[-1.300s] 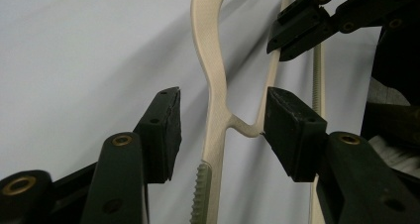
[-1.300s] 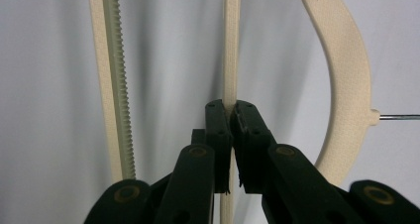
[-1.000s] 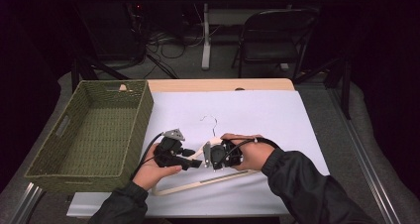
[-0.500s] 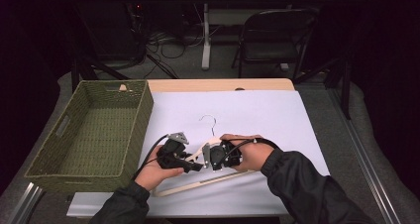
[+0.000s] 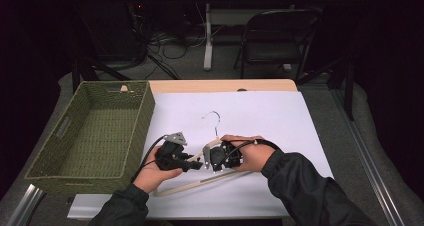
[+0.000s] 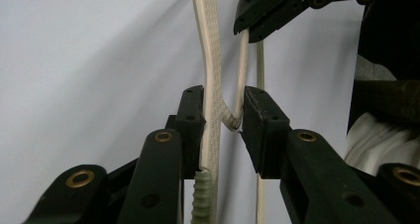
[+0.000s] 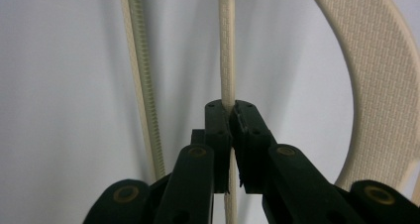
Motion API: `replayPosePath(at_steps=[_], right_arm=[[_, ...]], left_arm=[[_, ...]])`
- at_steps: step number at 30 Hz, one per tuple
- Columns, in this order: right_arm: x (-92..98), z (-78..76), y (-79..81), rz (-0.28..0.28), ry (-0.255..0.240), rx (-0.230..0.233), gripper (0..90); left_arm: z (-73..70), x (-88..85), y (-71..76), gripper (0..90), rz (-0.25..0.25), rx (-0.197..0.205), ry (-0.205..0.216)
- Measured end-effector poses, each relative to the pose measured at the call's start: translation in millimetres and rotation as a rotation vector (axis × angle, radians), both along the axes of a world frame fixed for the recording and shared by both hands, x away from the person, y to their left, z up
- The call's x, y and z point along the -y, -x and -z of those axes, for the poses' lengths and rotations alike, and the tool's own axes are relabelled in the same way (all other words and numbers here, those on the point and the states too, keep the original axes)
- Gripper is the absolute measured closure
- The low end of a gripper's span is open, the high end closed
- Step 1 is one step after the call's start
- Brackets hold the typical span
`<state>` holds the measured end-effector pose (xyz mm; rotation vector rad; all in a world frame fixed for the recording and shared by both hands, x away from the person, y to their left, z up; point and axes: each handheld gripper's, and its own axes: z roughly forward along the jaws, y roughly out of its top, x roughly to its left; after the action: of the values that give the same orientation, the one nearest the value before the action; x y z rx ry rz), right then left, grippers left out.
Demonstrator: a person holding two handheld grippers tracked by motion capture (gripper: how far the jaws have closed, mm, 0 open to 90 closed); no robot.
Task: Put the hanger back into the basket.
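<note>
While the cream hanger [image 5: 210,178] lies flat on the white sheet [image 5: 280,121] near the table's front edge, both grippers meet on its left half. Its wire hook [image 5: 214,120] points toward the far edge and its long bottom bar runs roughly left to right, tilted toward the front-left corner. The right gripper [image 5: 216,157] sits just below the hook, and the right gripper view shows its jaws pressed together on a thin strand of the hanger [image 7: 227,60], with the ribbed bar [image 7: 141,80] off to one side and the broad curved shoulder [image 7: 369,85] to the other. The left gripper [image 5: 196,164], pointing rightward at its partner, has just been closing its jaws; in the left gripper view the textured arm [image 6: 210,60] rests against one pad and the bend where a thinner strand joins it sits against the other, so the grip looks nearly taken, though a sliver of space remains beside the second pad. The right gripper's tips [image 6: 262,13] appear directly ahead, further along the same strand. The hanger's long axis therefore crosses both sets of jaws, and both hands are on it, the left being the one nearer the green basket [image 5: 145,111] at the left edge, well apart from the hanger
</note>
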<state>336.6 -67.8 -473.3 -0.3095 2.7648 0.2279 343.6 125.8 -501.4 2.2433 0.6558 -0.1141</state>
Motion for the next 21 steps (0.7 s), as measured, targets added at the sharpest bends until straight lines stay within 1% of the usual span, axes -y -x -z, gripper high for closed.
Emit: replayPosePath(at_steps=[1,2,3,4,5,6,7,8,9,10,11,12,13,14,15,16,17,18,19,20,21], right_arm=[[-0.7,-0.4,0.3,0.001,0.010,-0.010,85.1],[-0.8,0.3,1.0,-0.001,0.002,-0.003,85.1],[-0.8,0.3,1.0,-0.001,0.002,-0.003,85.1],[-1.0,1.3,2.2,-0.010,-0.005,0.016,85.3],[-1.0,1.3,2.2,-0.010,-0.005,0.016,85.3],[-2.0,1.3,4.3,-0.022,0.015,0.006,85.7],[-2.0,1.3,4.3,-0.022,0.015,0.006,85.7],[-2.7,1.7,6.1,-0.026,0.024,0.024,85.7],[-2.7,1.7,6.1,-0.026,0.024,0.024,85.7],[-3.3,1.0,7.1,-0.027,0.032,0.030,85.9],[-3.3,1.0,7.1,-0.027,0.032,0.030,85.9],[-3.0,-0.6,6.3,-0.025,0.009,0.035,85.9],[-3.1,-1.4,6.1,-0.025,0.011,0.029,85.9],[-3.4,-1.3,6.4,-0.026,0.019,0.034,86.0],[-3.3,-0.7,7.2,-0.019,0.020,0.023,86.0],[-4.0,-0.4,6.7,-0.036,0.024,0.026,86.0],[-4.2,1.1,6.7,-0.041,0.016,0.020,85.9],[-4.6,1.3,6.9,-0.040,0.027,0.031,85.9],[-5.1,-0.2,6.3,-0.036,0.051,0.011,86.0],[-5.2,-0.3,6.0,-0.035,0.053,0.006,86.0],[-4.4,3.2,6.3,-0.037,0.006,0.041,85.9]], left_arm=[[0.4,-0.4,0.2,71.6,0.012,-0.010,0.004],[-0.1,-0.4,1.2,72.1,0.009,-0.004,-0.013],[-0.1,-0.4,1.2,72.7,0.009,-0.004,-0.013],[0.8,-0.5,1.7,72.8,0.021,-0.012,-0.005],[0.8,-0.5,1.7,73.1,0.021,-0.012,-0.005],[1.0,-0.3,2.2,73.6,0.025,-0.017,-0.014],[1.0,-0.3,2.2,73.6,0.025,-0.017,-0.014],[2.2,0.3,1.8,73.0,0.035,-0.030,-0.016],[2.2,0.3,1.8,72.1,0.035,-0.030,-0.016],[5.1,2.7,1.1,72.2,0.057,-0.047,-0.036],[5.1,2.7,1.1,72.2,0.057,-0.047,-0.036],[7.4,6.7,3.0,73.0,0.049,-0.027,-0.070],[7.2,7.0,3.4,75.1,0.042,-0.012,-0.069],[6.7,6.6,2.9,76.0,0.045,-0.019,-0.049],[6.4,6.3,2.4,75.5,0.047,-0.035,-0.027],[6.4,6.3,2.4,73.9,0.047,-0.035,-0.027],[5.7,5.4,1.4,73.6,0.045,-0.038,-0.022],[5.8,5.1,1.5,74.3,0.040,-0.037,-0.029],[5.8,5.1,1.5,75.6,0.040,-0.037,-0.029],[6.4,4.1,1.2,76.2,0.039,-0.037,-0.036],[6.5,3.5,1.0,76.6,0.039,-0.040,-0.034]])
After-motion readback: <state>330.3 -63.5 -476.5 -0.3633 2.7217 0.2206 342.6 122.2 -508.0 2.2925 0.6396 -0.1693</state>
